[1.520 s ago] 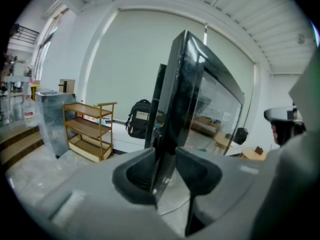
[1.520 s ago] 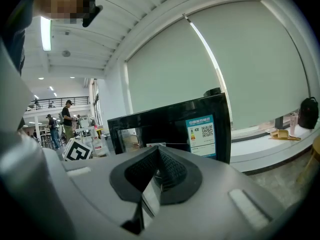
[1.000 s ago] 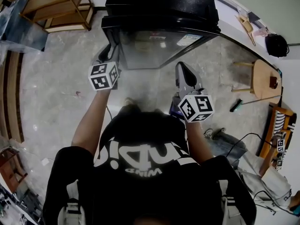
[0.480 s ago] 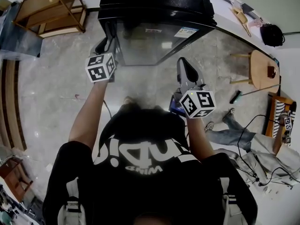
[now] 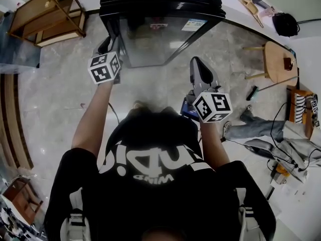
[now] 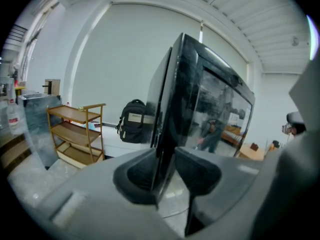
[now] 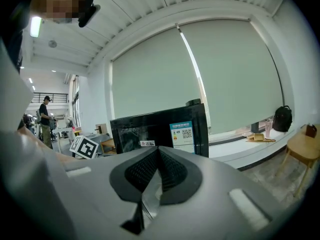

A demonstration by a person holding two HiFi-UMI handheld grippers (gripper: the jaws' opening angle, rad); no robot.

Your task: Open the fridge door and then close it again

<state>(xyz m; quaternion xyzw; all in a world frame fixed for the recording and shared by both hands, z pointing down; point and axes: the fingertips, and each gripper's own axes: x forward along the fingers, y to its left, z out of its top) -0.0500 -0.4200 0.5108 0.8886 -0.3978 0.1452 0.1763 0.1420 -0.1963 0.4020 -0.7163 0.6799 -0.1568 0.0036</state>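
Note:
A black fridge [image 5: 160, 4] with a glass door [image 5: 155, 39] stands in front of me. My left gripper [image 5: 113, 40] is at the door's left edge. In the left gripper view its jaws [image 6: 164, 156] are shut on that edge [image 6: 167, 119], one pad on each face. I cannot tell whether the door stands ajar. My right gripper [image 5: 196, 63] hangs apart from the fridge, before its right half, a little below the door. Its pads meet at the tips [image 7: 159, 151] with nothing between them. The fridge front [image 7: 160, 129] with its stickers lies beyond.
A wooden shelf unit [image 5: 47, 14] stands left of the fridge. A small round wooden table [image 5: 278, 62] is at the right, with a black backpack [image 5: 286, 24] behind it. A person's legs [image 5: 251, 129] and cables lie on the floor at the right.
The fridge has slid upward in the head view, and my left gripper has gone up with it, still on the door's edge. The right gripper has hardly moved.

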